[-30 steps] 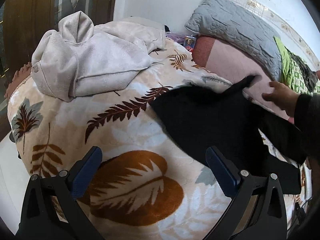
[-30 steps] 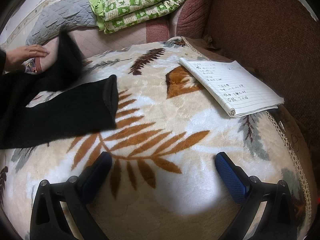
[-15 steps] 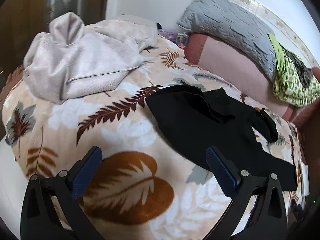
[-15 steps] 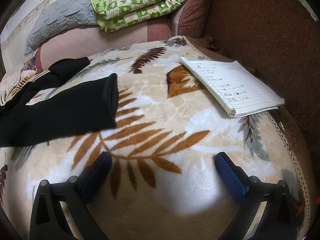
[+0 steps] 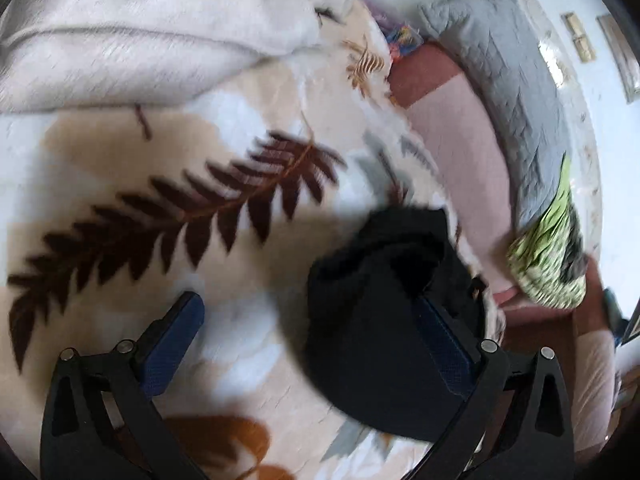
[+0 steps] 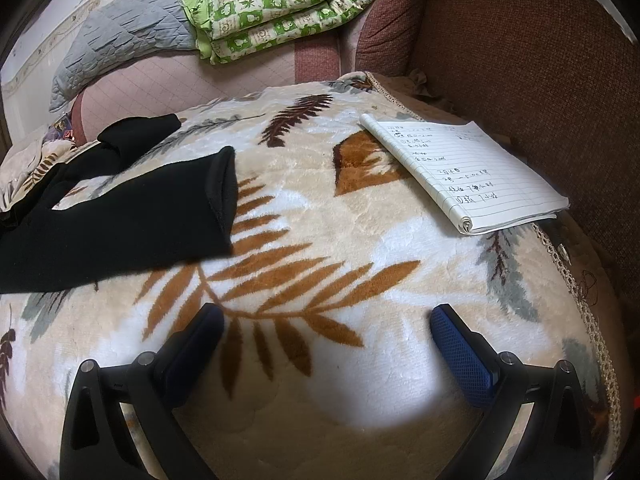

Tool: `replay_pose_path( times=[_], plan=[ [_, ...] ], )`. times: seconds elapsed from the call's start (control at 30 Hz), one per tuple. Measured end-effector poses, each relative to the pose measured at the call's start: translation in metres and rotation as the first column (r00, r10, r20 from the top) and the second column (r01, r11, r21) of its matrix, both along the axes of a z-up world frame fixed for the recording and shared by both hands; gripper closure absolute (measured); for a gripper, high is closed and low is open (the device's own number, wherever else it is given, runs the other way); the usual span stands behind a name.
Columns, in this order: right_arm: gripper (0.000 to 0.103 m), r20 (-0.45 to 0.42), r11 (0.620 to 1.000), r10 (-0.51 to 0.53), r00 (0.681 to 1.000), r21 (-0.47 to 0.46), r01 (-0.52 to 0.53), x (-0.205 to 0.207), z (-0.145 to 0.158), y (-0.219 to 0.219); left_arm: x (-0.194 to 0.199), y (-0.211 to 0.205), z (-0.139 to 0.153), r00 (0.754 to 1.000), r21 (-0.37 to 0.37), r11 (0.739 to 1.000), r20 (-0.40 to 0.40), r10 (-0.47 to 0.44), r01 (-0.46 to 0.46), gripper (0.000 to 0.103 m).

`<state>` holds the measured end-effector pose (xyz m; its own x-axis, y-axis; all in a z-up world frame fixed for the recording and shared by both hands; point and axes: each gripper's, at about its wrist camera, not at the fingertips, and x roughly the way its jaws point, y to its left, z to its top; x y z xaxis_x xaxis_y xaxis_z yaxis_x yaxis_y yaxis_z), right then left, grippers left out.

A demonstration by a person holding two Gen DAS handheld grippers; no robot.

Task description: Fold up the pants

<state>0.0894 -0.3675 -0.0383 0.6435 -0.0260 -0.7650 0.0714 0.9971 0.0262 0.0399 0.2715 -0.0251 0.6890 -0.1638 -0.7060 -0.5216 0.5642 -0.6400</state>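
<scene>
Black pants (image 6: pixel 120 216) lie spread on a leaf-patterned blanket (image 6: pixel 320 240); one leg's cuff points toward the notebook, the other leg (image 6: pixel 140 132) angles away behind it. In the blurred left wrist view the waist end of the pants (image 5: pixel 380 312) bulges close in front of the right finger. My left gripper (image 5: pixel 308 332) is open, low over the blanket, its right pad against or just beside the black cloth. My right gripper (image 6: pixel 326 336) is open above bare blanket, to the right of the cuff, with nothing between its fingers.
A pale hoodie (image 5: pixel 140 28) lies at the far left of the bed. A lined notebook (image 6: pixel 464 172) rests near the blanket's right edge by a brown sofa arm (image 6: pixel 540 60). A grey quilt (image 6: pixel 120 40) and a green patterned quilt (image 6: pixel 280 4) sit behind.
The person's hand has left the pants, and the far leg now lies flat. My left gripper has swung forward and down close to the waist end. The right gripper has stayed put.
</scene>
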Motion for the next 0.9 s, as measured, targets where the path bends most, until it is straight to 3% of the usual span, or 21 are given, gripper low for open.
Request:
replay_pose_path(
  times=[0.07, 0.13, 0.23, 0.3, 0.37, 0.47, 0.6, 0.67, 0.77, 0.8, 0.87, 0.9],
  plan=[
    [0.001, 0.000, 1.000, 0.000, 1.000, 0.000, 0.000, 0.000, 0.000, 0.000, 0.007, -0.002, 0.001, 0.997, -0.028, 0.999, 0.069, -0.025, 0.027, 0.000],
    [0.001, 0.000, 1.000, 0.000, 1.000, 0.000, 0.000, 0.000, 0.000, 0.000, 0.013, -0.012, -0.001, 0.998, 0.001, 0.999, 0.049, -0.045, 0.045, 0.002],
    [0.001, 0.000, 1.000, 0.000, 1.000, 0.001, 0.000, -0.001, 0.000, 0.000, 0.020, -0.029, 0.001, 0.993, 0.060, 0.991, 0.020, -0.117, 0.116, 0.033],
    [0.001, 0.000, 1.000, 0.001, 1.000, 0.001, -0.001, -0.001, 0.000, 0.000, 0.024, -0.038, 0.005, 0.990, 0.133, 0.981, -0.020, -0.138, 0.139, 0.071],
    [0.001, -0.012, 1.000, 0.005, 1.000, -0.009, -0.005, 0.001, -0.001, 0.002, 0.028, -0.038, 0.007, 0.991, 0.195, 0.973, -0.070, -0.111, 0.123, 0.093],
    [0.001, -0.036, 1.000, 0.016, 0.999, -0.019, -0.017, 0.008, -0.001, 0.004, 0.025, -0.044, 0.013, 0.993, 0.232, 0.966, -0.067, -0.100, 0.113, 0.094],
    [0.000, -0.079, 0.987, 0.030, 0.996, 0.159, -0.017, 0.011, 0.009, -0.013, 0.024, -0.055, 0.023, 0.989, 0.317, 0.938, -0.072, -0.128, 0.144, 0.094],
    [0.000, -0.153, 0.964, -0.001, 0.988, 0.262, 0.041, 0.019, 0.005, -0.026, 0.028, -0.059, 0.023, 0.986, 0.345, 0.924, -0.098, -0.136, 0.162, 0.093],
    [0.000, -0.233, 0.968, -0.012, 0.972, 0.242, 0.070, 0.037, 0.008, -0.023, 0.028, -0.053, 0.018, 0.989, 0.312, 0.940, -0.101, -0.109, 0.136, 0.093],
    [0.000, -0.214, 0.954, -0.048, 0.976, 0.281, 0.109, 0.037, 0.012, -0.026, 0.026, -0.050, 0.017, 0.990, 0.292, 0.948, -0.096, -0.099, 0.124, 0.093],
    [0.006, -0.108, 0.847, -0.083, 0.991, 0.516, 0.127, 0.032, 0.024, -0.037, 0.025, -0.045, 0.014, 0.992, 0.266, 0.959, -0.096, -0.077, 0.100, 0.092],
    [0.005, -0.064, 0.776, -0.091, 0.994, 0.621, 0.111, 0.031, 0.029, -0.041, 0.025, -0.045, 0.014, 0.993, 0.262, 0.960, -0.096, -0.074, 0.097, 0.092]
  ],
)
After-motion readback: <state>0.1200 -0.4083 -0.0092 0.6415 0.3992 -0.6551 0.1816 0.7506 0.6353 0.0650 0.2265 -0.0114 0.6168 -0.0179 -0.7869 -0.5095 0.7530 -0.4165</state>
